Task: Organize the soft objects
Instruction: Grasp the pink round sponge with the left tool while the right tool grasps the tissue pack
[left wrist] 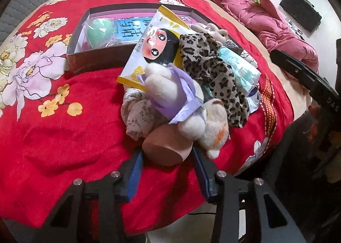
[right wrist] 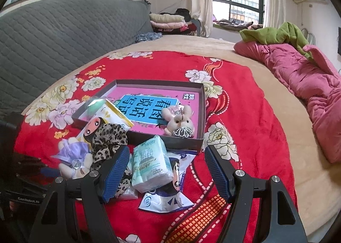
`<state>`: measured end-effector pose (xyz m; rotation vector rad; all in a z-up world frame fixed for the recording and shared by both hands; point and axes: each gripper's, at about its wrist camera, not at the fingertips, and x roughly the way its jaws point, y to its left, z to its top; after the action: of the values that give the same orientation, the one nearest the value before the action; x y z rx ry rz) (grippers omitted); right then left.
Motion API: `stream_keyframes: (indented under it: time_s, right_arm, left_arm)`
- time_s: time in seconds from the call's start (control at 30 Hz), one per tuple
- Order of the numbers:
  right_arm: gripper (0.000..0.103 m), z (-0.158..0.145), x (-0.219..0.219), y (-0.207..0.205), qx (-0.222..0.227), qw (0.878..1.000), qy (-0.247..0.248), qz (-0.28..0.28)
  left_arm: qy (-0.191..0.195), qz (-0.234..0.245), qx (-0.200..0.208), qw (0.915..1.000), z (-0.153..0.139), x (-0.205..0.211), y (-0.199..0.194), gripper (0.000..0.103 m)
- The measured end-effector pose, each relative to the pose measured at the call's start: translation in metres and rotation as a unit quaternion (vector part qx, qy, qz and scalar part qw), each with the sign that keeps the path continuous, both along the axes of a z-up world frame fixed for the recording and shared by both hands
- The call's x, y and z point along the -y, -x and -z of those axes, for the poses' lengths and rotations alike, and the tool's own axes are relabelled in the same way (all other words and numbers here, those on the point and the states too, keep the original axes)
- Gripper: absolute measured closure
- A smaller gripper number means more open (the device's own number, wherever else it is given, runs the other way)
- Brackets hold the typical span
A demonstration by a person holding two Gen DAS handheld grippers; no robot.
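Observation:
A pile of soft things lies on the red flowered blanket (left wrist: 64, 128) in front of a dark shallow box (left wrist: 96, 59). In the left wrist view my left gripper (left wrist: 168, 155) is open around a tan beauty sponge (left wrist: 164, 147) at the pile's near edge, beside a plush in a purple dress (left wrist: 170, 89) and a leopard scarf (left wrist: 213, 72). The box holds a green sponge (left wrist: 99, 32) and a bunny plush (right wrist: 180, 122). My right gripper (right wrist: 165, 164) is open, its jaws either side of a tissue pack (right wrist: 151, 164).
A doll-face packet (left wrist: 157, 51) leans on the box's front wall. A flat blue-white packet (right wrist: 164, 198) lies under the tissue pack. A pink quilt (right wrist: 309, 76) and green cloth (right wrist: 275, 34) lie at the bed's right. A grey quilted headboard (right wrist: 53, 36) stands behind.

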<state>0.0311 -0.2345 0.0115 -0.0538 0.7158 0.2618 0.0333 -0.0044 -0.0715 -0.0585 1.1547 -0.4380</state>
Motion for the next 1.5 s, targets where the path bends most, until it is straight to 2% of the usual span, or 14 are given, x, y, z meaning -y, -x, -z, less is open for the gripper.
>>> stream_keyframes:
  time_s: [0.33,0.6,0.97,1.0,1.13,1.23,1.5]
  right_arm:
    - [0.029,0.019,-0.007,-0.013,-0.036,0.999,0.003,-0.015]
    - [0.029,0.041,-0.019,-0.026,-0.066,0.997,0.035,-0.025]
    - [0.029,0.06,-0.04,-0.036,-0.064,0.991,0.104,-0.049]
    - [0.029,0.06,-0.041,-0.036,-0.061,0.991,0.105,-0.051]
    - [0.055,0.057,-0.041,-0.034,-0.058,0.992,0.091,-0.066]
    - [0.059,0.055,-0.041,-0.033,-0.056,0.992,0.088,-0.068]
    - [0.06,0.04,-0.024,-0.032,-0.047,0.997,0.032,-0.046]
  left_arm:
    - [-0.005,0.0,-0.001,1.0,0.003,0.005,-0.008,0.057]
    - [0.012,0.001,-0.001,0.9999,0.004,0.004,-0.012,0.059]
    - [0.039,-0.007,-0.001,0.9992,0.001,-0.005,-0.015,0.062]
    - [0.04,-0.009,-0.002,0.9991,0.001,-0.005,-0.015,0.062]
    - [0.048,-0.014,0.0,0.9988,-0.001,-0.011,-0.013,0.063]
    - [0.053,-0.015,0.002,0.9985,-0.002,-0.013,-0.012,0.063]
    - [0.058,-0.019,0.013,0.998,-0.01,-0.018,-0.005,0.063]
